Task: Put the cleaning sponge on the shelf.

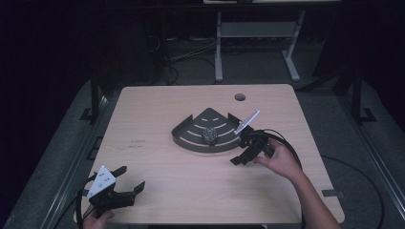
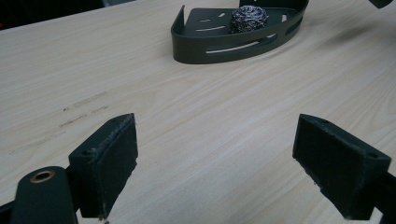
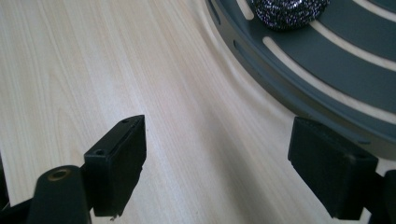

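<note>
A steel wool scourer is sitting in the middle of a dark fan-shaped slotted corner tray, which is lying near the centre of the light wood table. The right gripper is hovering just beside the tray's curved rim at about its four o'clock, jaws spread wide with nothing between them and only bare tabletop below. The left gripper is resting well away at the table's seven o'clock corner, jaws likewise released and gaping, pointing toward the tray.
</note>
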